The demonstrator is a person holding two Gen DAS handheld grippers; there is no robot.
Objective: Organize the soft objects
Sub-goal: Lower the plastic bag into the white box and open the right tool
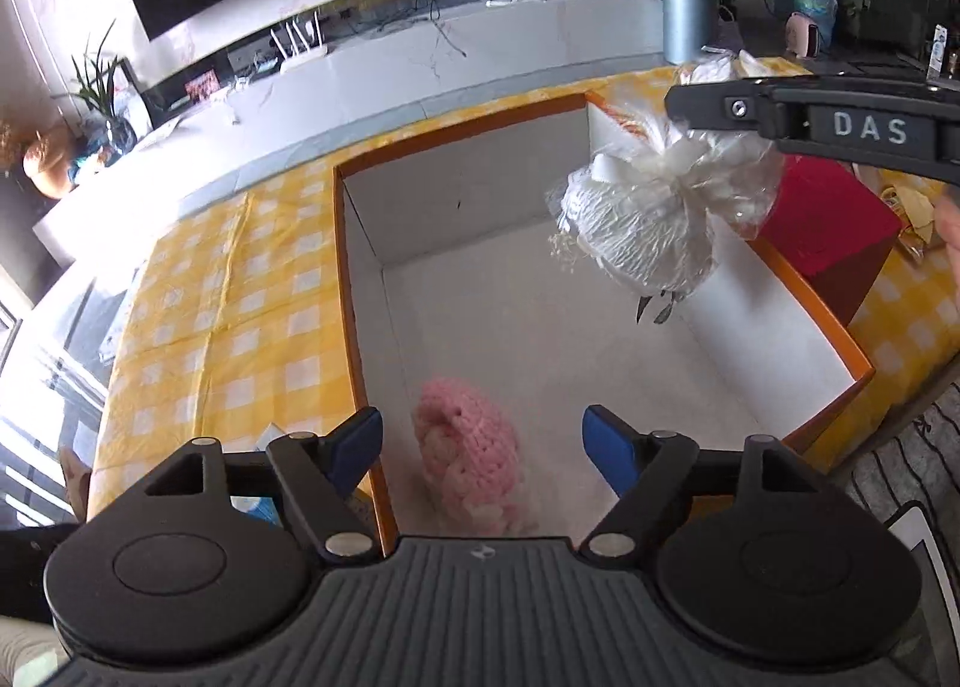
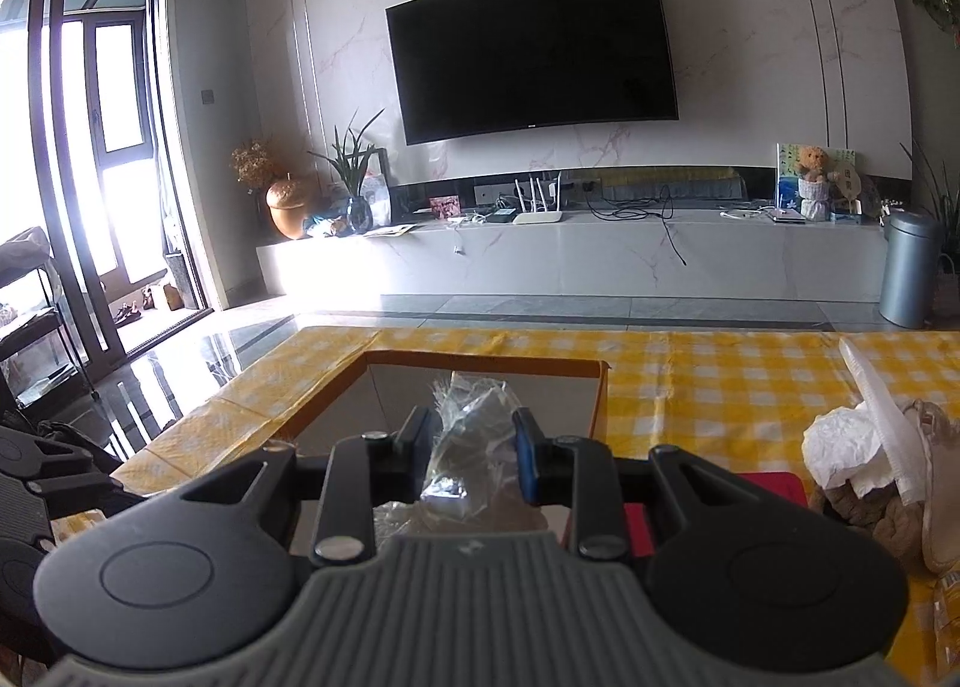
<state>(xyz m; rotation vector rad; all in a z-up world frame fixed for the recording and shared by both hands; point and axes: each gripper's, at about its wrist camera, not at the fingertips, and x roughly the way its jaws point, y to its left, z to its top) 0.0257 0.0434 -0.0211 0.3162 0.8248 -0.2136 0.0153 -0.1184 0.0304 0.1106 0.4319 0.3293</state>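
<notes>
An open box (image 1: pixel 354 291) with orange rim and white inside sits on the yellow checked tablecloth. A pink knitted item (image 1: pixel 471 456) lies on the box floor at its near end. My left gripper (image 1: pixel 483 450) is open just above it, fingers either side, holding nothing. My right gripper (image 2: pixel 474 450) is shut on the clear plastic wrap (image 2: pixel 471 435) of a white soft bundle (image 1: pixel 645 219). In the left wrist view the bundle hangs from the right gripper (image 1: pixel 720 105) over the box's far right part.
A red box (image 1: pixel 834 231) stands right of the open box. A crumpled white tissue and beige soft item (image 2: pixel 870 465) lie on the table at right. The table's far edge faces a TV cabinet; a grey bin (image 2: pixel 909 273) stands on the floor.
</notes>
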